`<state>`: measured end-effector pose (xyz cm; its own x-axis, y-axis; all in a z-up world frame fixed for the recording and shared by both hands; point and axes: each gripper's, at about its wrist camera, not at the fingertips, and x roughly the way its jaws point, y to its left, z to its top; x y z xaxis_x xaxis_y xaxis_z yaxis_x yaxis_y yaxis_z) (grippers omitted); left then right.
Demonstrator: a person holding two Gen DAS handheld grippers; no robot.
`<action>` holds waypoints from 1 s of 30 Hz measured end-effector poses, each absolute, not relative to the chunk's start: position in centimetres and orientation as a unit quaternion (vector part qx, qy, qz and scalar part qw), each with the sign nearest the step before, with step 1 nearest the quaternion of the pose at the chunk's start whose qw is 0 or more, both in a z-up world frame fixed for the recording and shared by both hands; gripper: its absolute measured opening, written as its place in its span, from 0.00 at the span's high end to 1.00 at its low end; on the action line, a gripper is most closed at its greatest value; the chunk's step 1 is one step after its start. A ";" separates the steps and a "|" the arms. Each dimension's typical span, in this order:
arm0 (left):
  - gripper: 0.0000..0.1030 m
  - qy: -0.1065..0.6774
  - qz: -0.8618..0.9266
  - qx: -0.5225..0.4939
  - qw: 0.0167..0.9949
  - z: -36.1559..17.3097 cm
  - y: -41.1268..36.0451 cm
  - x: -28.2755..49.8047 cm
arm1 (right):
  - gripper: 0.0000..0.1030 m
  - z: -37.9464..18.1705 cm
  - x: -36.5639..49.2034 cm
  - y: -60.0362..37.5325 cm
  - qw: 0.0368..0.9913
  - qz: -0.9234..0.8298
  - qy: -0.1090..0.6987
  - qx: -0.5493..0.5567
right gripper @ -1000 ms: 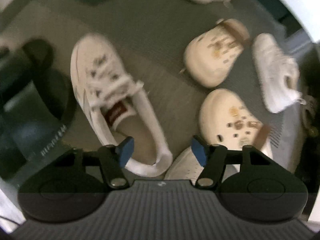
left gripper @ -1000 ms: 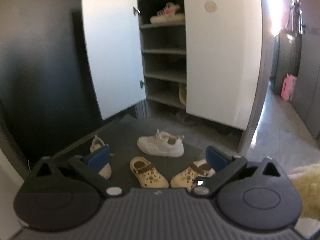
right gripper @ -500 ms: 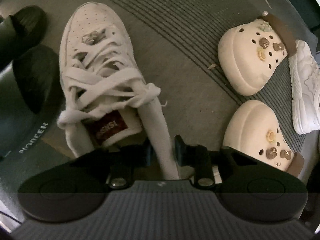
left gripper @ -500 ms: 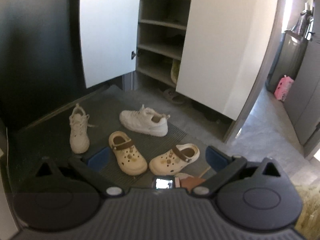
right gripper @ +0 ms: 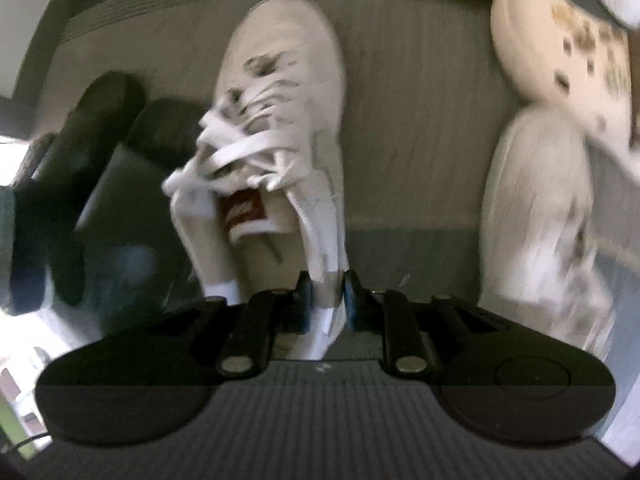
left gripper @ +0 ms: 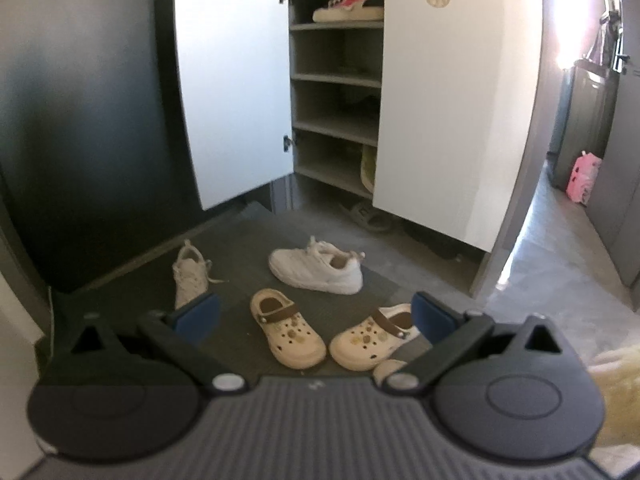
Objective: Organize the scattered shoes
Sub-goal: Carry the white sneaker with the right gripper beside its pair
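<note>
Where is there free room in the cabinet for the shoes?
The three middle shelves between the open doors look bare. The top shelf holds a pink-striped sneaker, the lowest something yellowish. The mat in front is crowded.

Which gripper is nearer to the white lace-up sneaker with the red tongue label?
Right. The right gripper is closing on that sneaker at its heel collar; the left gripper hangs open above the mat, away from it.

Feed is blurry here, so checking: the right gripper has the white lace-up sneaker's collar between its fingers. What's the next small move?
Probably finish the squeeze, then lift straight up. The right gripper is closing on the side of the sneaker's collar, pads against it. The cupboard stands open with free shelves, and the left gripper is open and empty.
</note>
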<state>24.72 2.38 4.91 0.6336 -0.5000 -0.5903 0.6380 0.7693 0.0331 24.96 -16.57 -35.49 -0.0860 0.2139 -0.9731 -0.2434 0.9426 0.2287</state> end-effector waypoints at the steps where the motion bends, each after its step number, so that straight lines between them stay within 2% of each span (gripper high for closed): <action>1: 0.00 0.287 -0.314 0.122 0.897 4.9 2.6 24.5 | 0.80 -35.3 23.5 -16.5 0.670 0.171 0.722 -0.005; 12: 0.00 0.352 -0.293 0.084 0.885 3.4 3.7 24.9 | 0.78 -34.4 14.3 -18.3 0.651 0.167 0.740 0.005; 16: 0.00 0.358 -0.300 0.055 0.883 3.6 4.4 25.1 | 0.76 -32.9 14.0 -21.2 0.651 0.181 0.734 0.067; 18: 0.00 0.356 -0.303 0.041 0.883 4.0 4.9 25.1 | 0.73 -31.4 14.4 -23.2 0.679 0.170 0.708 0.093; 21: 0.00 0.343 -0.289 0.027 0.894 4.7 5.8 25.4 | 0.63 -29.6 15.1 -26.5 0.722 0.138 0.672 0.095; 23: 0.00 0.337 -0.264 0.020 0.903 4.8 6.3 25.8 | 0.49 -29.1 15.9 -28.6 0.743 0.103 0.657 0.081; 25: 0.00 0.347 -0.252 0.003 0.903 4.6 6.7 26.5 | 0.44 -29.6 16.5 -30.2 0.748 0.066 0.657 0.066; 30: 0.00 0.371 -0.218 -0.022 0.902 3.6 7.5 27.7 | 0.45 -32.1 16.3 -32.7 0.755 0.053 0.646 0.097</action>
<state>27.74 7.47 3.62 0.6295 -0.4103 -0.6598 0.3780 0.9037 -0.2013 16.26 -32.75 -32.13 0.1584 0.2060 -0.9656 0.0449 0.9755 0.2155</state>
